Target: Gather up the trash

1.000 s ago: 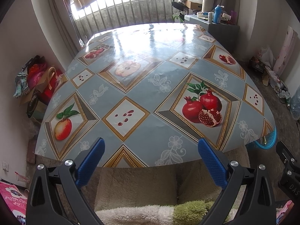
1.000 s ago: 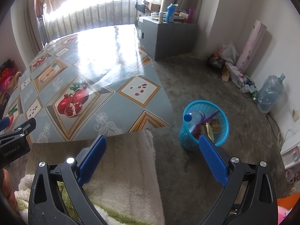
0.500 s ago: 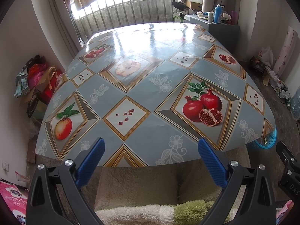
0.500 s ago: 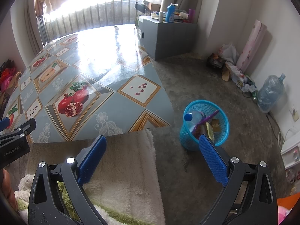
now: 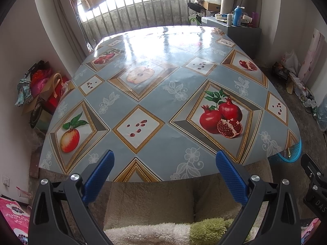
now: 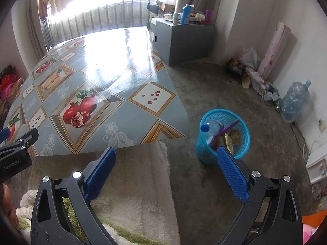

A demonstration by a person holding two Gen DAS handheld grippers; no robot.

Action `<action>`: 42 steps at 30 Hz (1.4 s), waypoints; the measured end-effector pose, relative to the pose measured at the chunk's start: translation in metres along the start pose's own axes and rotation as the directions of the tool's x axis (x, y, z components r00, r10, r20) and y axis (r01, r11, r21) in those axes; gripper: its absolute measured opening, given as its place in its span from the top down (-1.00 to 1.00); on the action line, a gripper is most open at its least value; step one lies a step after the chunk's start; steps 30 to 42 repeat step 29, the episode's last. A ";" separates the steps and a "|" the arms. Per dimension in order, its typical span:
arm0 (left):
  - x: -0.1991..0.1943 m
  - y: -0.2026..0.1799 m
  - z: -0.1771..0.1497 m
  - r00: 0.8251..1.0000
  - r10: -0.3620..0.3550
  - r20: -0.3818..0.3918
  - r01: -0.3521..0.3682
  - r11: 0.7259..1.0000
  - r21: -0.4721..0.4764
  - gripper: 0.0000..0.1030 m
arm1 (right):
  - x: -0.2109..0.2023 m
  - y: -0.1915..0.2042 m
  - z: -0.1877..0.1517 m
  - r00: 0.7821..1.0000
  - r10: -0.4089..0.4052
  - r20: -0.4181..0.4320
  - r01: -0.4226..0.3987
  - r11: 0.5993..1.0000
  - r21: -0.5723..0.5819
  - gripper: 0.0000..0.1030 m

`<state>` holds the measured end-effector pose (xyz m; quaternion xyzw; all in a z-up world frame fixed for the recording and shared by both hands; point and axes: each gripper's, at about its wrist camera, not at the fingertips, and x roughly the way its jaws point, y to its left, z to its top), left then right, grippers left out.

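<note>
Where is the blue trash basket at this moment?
In the right wrist view the blue trash basket stands on the floor, right of the table's near corner; in the left wrist view only its rim shows.

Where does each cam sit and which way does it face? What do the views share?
Left wrist: on the left gripper, open, facing across the table toward the window railing; right gripper's edge at far right.
Right wrist: on the right gripper, open, facing the table corner, floor and blue basket; left gripper's edge at far left.
Shared: table, basket, grey cabinet.
</note>
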<state>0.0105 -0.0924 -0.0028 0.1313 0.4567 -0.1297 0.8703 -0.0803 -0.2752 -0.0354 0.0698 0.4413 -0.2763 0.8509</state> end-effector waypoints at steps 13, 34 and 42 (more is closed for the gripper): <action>0.000 -0.001 0.000 1.000 0.001 0.000 -0.001 1.000 0.000 -0.89 | 0.000 0.000 0.000 1.000 0.000 0.000 0.000 1.000 0.001 -0.84; -0.001 -0.001 -0.001 1.000 0.003 -0.001 -0.003 1.000 -0.001 -0.89 | 0.001 -0.001 0.000 1.000 0.002 0.000 -0.002 1.000 0.002 -0.84; -0.001 -0.001 -0.001 1.000 0.003 -0.001 -0.003 1.000 -0.001 -0.89 | 0.001 -0.001 0.000 1.000 0.002 0.000 -0.002 1.000 0.002 -0.84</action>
